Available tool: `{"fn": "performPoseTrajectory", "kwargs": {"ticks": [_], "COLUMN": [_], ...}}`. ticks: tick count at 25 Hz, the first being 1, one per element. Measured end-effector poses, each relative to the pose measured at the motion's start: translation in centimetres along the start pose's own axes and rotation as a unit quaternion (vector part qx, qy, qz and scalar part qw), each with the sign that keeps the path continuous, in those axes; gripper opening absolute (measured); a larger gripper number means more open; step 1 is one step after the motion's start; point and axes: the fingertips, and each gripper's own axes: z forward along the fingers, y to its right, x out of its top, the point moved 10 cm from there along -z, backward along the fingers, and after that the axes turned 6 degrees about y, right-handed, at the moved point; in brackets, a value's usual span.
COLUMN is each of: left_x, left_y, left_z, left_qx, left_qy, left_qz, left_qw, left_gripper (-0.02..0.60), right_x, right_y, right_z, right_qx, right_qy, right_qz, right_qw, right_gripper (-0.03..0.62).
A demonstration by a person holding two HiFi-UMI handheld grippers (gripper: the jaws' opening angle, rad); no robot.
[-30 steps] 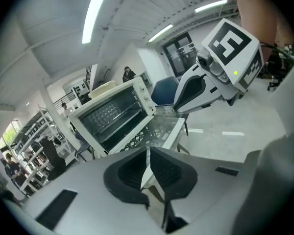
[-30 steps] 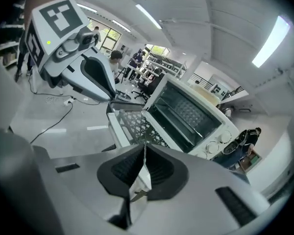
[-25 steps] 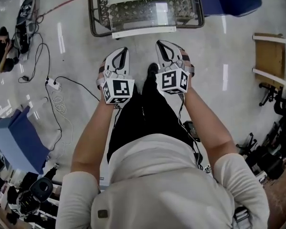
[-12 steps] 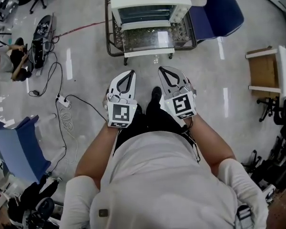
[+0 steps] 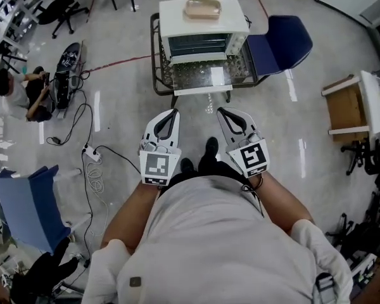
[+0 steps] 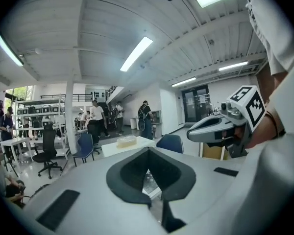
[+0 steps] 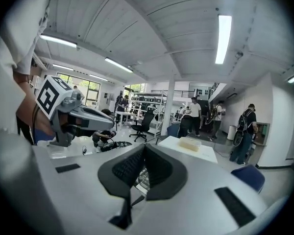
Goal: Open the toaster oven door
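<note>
White sheet-metal toaster oven (image 5: pixel 202 27): I count one unit. It stands on one dark wire stand (image 5: pixel 156 56), with one shallow beige dish (image 5: pixel 202 8) on its roof. In front of the oven's face a glazed panel with a white front edge, the door (image 5: pixel 199 76), lies about level over the stand. I judge it to be already let down, though the head view is too steep to show the hinge. Count: one door. Its long axis runs left to right, square across my line of approach, with the white edge on the side nearest me.

One blue chair (image 5: pixel 280 40) stands just to the right of the oven. I cannot tell whether it touches the stand.

Outward from the oven toward me there are two grippers, well apart from the door and both pointing at the oven. The left gripper (image 5: pixel 171 113) sits left of the oven's centre line and the right gripper (image 5: pixel 223 111) right of it. The oven therefore lies straight ahead between them, and neither is clearly nearer. Each gripper view shows its jaws pressed together with nothing between them, so both are clenched and empty.

Judgement: any further work on the door calls for going forward first, then meeting the white edge crosswise.
</note>
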Motion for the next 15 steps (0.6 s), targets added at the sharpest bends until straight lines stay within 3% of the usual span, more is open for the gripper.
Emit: {"fn": "performPoseTrajectory", "kwargs": {"ticks": [9,12,15], "left_x": [2.0,1.7,1.6], "left_y": [-0.5,0.1,1.3], "left_z": [-3.2,-3.6,-4.0], "left_qx": [-0.028,-0.032,-0.041], "left_qy": [0.017,0.015,0.015], "left_qz": [-0.007,-0.016,-0.022], "left_qw": [0.9994,0.9992,0.9988], "left_gripper": [0.015,0.015,0.015], "right_x": [2.6,2.5,2.4], "right_y": [-1.1,-0.8,-1.0], "right_z": [-3.4,-4.2,-5.3], "right_qx": [-0.028,-0.018,-0.016], "right_qy": [0.001,0.007,-0.002], "right_qz": [0.003,-0.010,0.014], "right_qw": [1.000,1.000,1.000], "right_gripper": [0.018,0.018,0.018]}}
